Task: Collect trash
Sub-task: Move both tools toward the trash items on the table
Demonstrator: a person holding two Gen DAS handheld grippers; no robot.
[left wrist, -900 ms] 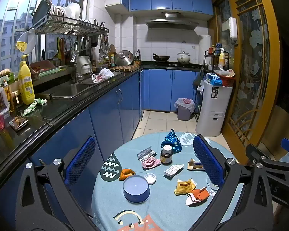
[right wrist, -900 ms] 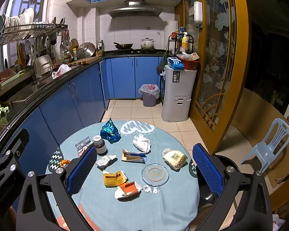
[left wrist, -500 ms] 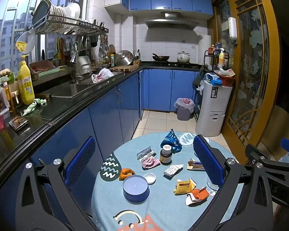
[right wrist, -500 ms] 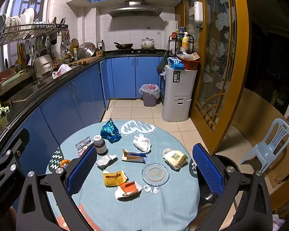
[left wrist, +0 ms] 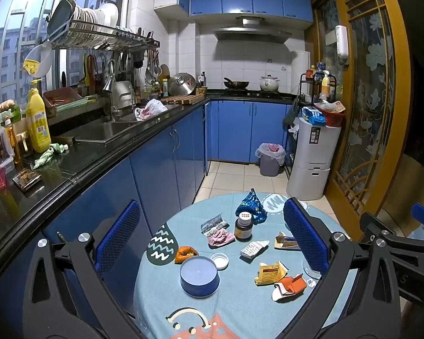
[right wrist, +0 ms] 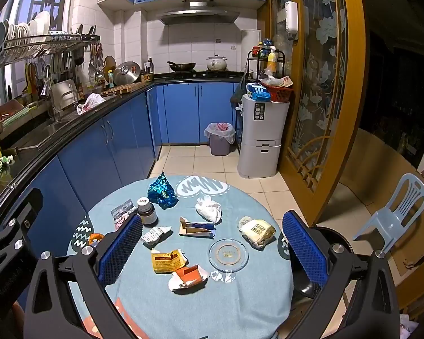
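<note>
1. Hovering, my left gripper (left wrist: 212,243) and right gripper (right wrist: 212,254) gape wide, empty, above the round blue-clothed table (right wrist: 240,310).
2. Crumpled yellow paper wrapper (right wrist: 168,260) lies beside the clear glass ashtray (right wrist: 228,254); a careless grab could knock it.

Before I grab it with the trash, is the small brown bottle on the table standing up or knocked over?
Upright. The brown bottle stands on its base on the round table, its white cap on top, beside the blue foil wrapper.
</note>
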